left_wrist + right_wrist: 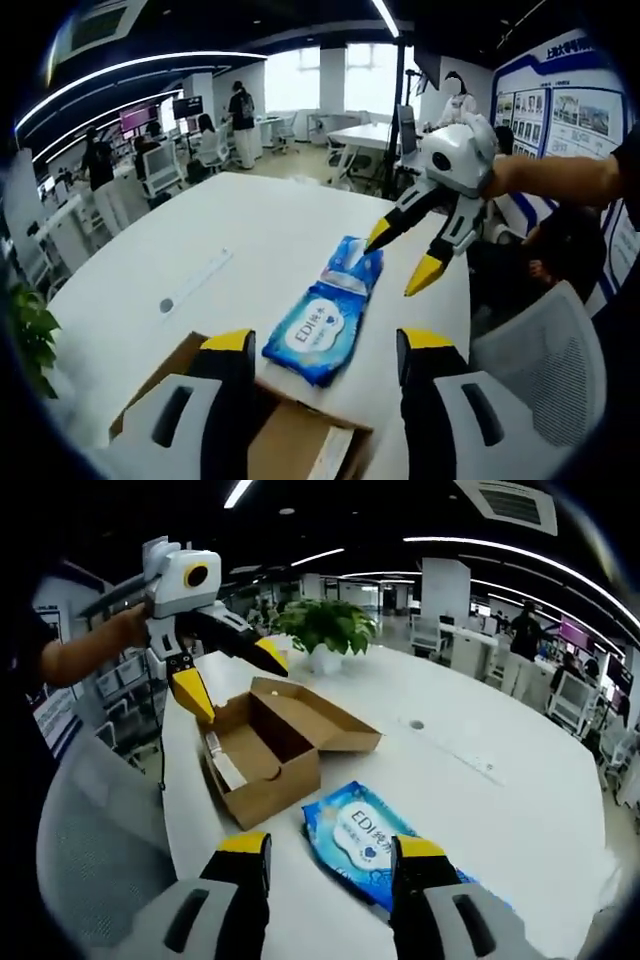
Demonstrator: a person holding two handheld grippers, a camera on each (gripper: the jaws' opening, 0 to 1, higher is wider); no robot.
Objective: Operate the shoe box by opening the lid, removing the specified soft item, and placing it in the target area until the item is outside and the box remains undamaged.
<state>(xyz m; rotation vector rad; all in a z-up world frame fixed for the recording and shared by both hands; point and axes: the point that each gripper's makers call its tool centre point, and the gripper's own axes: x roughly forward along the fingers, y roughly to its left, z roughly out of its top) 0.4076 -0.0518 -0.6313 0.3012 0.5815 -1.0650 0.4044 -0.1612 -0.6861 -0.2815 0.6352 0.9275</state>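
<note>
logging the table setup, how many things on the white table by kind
cardboard shoe box, lid open: 1
blue wipes pack, outside the box: 1
potted plant: 1
total: 3

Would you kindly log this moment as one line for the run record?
brown cardboard shoe box: lid open | blue soft wipes pack: on white table, outside box | left tool: open, empty | right tool: open, empty
</note>
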